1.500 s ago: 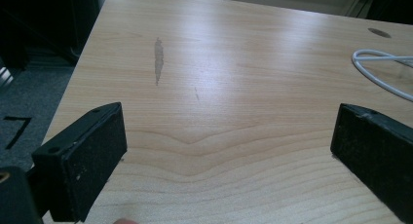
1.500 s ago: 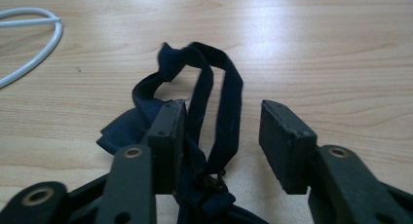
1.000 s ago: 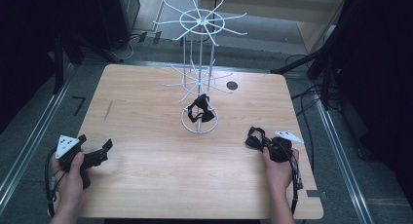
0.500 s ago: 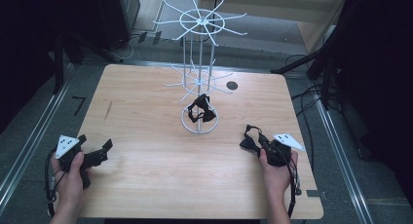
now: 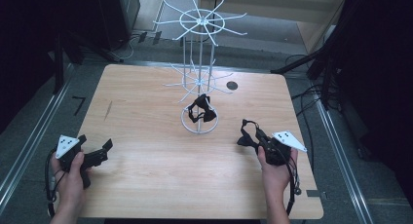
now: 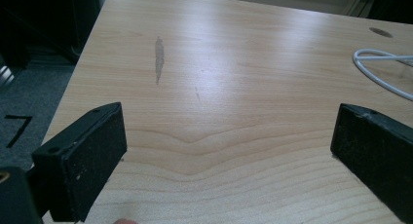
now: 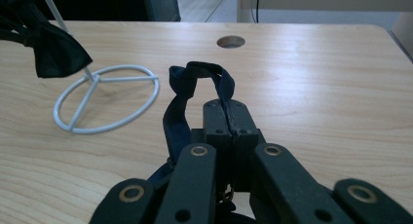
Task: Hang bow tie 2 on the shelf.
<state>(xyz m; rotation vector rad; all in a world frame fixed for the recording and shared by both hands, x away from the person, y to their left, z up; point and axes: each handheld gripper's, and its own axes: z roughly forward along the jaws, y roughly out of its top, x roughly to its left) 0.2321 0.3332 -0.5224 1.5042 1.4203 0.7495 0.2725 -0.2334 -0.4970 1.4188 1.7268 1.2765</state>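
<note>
Three views: high, left, right.
High view: right hand-held gripper (image 5: 257, 140) holds a dark bow tie (image 5: 247, 135) over the tabletop (image 5: 146, 175), right of the white wire rack (image 5: 199, 78), where another bow tie (image 5: 202, 108) hangs.
Left gripper view: left hand-held gripper (image 6: 229, 151) gapes wide, nothing between its jaws.
Right gripper view: jaws pinched shut on the tie's strap (image 7: 181, 95), looping just ahead.

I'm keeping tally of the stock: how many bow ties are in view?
2. One bow tie hangs low on the white wire display stand; the other bow tie is clamped in the right gripper, right of the stand.
</note>
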